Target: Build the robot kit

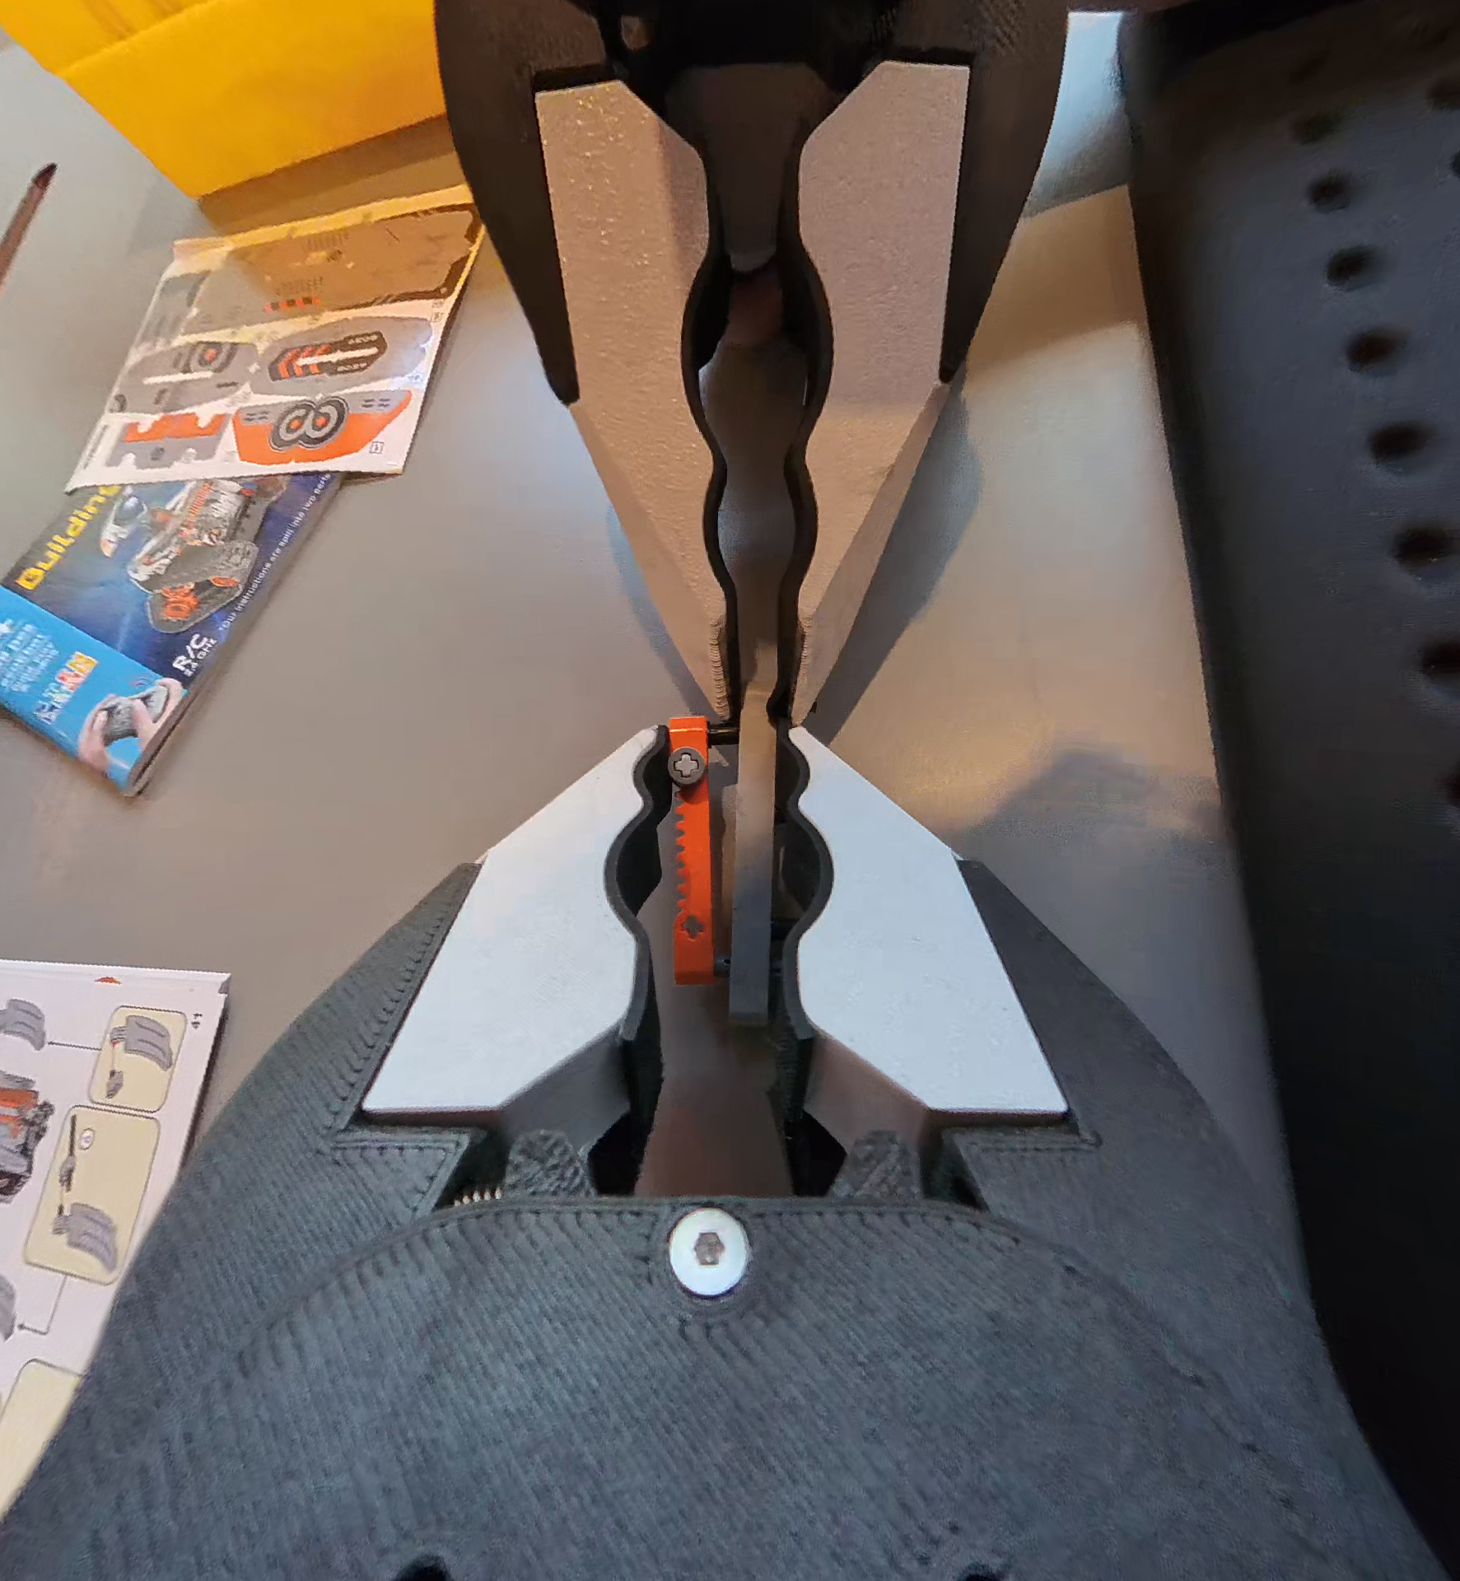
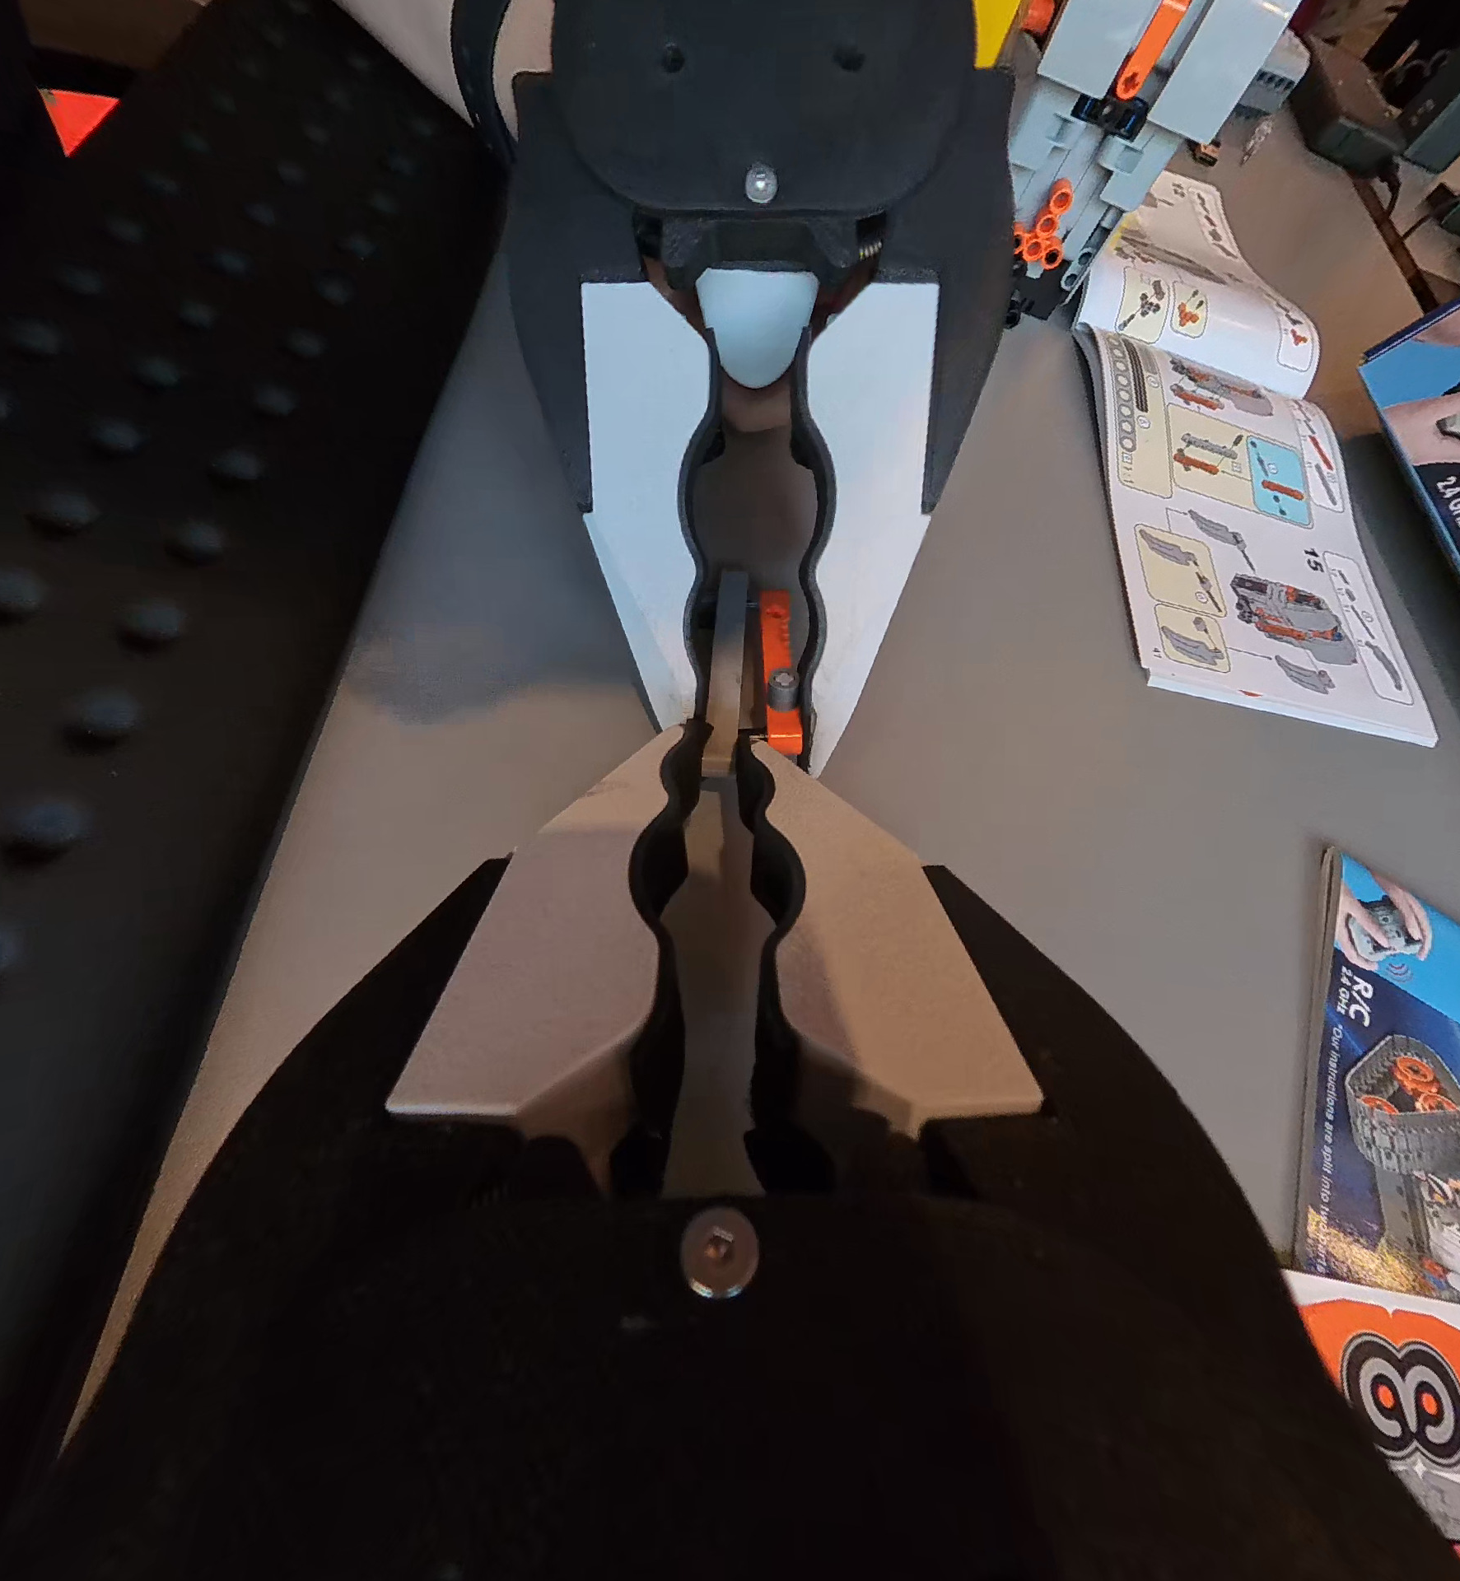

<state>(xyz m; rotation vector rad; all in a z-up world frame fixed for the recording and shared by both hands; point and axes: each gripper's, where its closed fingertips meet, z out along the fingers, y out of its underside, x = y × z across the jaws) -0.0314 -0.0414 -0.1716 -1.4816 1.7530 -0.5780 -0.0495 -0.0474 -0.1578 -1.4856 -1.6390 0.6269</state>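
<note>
My left gripper (image 1: 722, 736) is shut on a small brick assembly: a flat dark grey beam (image 1: 752, 881) with an orange toothed rack (image 1: 692, 864) pinned to its left side by a grey pin (image 1: 686, 764). My right gripper (image 1: 760, 703) faces it tip to tip from above and is shut on the far end of the grey beam. In the right wrist view my right gripper (image 2: 719, 743) pinches the beam's end (image 2: 722, 757). Beyond it, the orange rack (image 2: 776, 659) sits between the fingers of the left gripper (image 2: 752, 727). The assembly hangs above the grey table (image 1: 452, 770).
An open instruction booklet (image 2: 1248, 530), a blue booklet (image 2: 1419, 1069) and an orange-and-grey sticker sheet (image 1: 281, 342) lie on the table. A partly built grey model (image 2: 1137, 111) stands at the back. A yellow bin (image 1: 238, 85) and a black perforated surface (image 1: 1376, 599) border the table.
</note>
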